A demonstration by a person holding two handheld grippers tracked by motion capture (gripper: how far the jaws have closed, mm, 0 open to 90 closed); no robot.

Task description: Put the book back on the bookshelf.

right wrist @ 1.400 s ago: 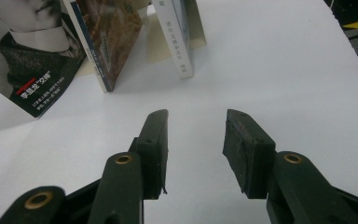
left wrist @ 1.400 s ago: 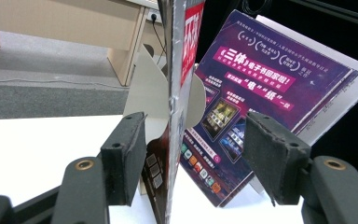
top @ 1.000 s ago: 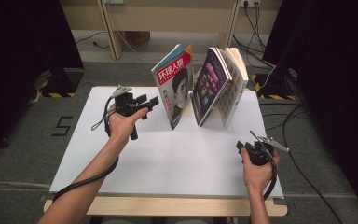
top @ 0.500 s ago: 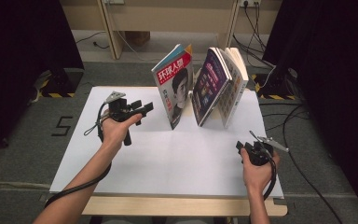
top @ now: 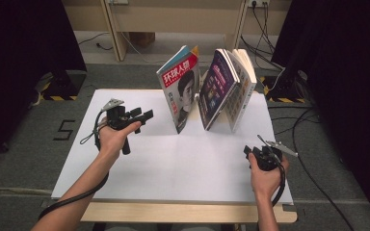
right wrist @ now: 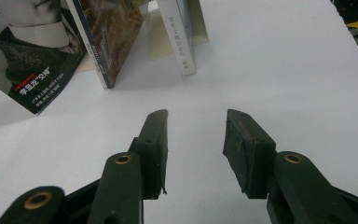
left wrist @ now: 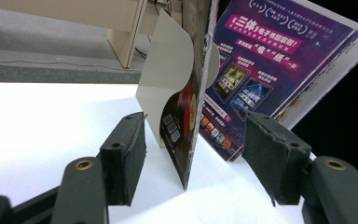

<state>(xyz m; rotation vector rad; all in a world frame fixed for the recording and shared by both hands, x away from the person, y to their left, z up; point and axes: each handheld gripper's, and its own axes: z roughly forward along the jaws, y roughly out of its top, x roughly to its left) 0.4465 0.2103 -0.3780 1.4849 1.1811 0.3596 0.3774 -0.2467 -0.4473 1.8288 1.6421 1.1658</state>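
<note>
1. High view: white surface [top: 139, 178] carrying two magazines, both propped upright and tilted, well apart from the near edge.
2. Red-titled magazine [top: 179, 91] at centre, cover with a portrait facing the person; purple-covered magazine [top: 217, 89] just beside it on the right, with a white-spined book [top: 241, 91] leaning behind that.
3. Left hand-held gripper [top: 142, 115] held above the surface, left of the red-titled magazine, pointing toward it, near but not touching.
4. Left gripper view: jaws spread wide, lower edge of the red-titled magazine [left wrist: 189, 126] seen edge-on in line between them but farther off; pads pressing nothing. Purple-covered magazine [left wrist: 265, 65] beyond on the right.
5. Right hand-held gripper [top: 248, 150] near the front right corner of the surface, well apart from the magazines.
6. Right gripper view: jaws spread, bare white surface [right wrist: 284, 79] between them, nothing pinched.
</note>
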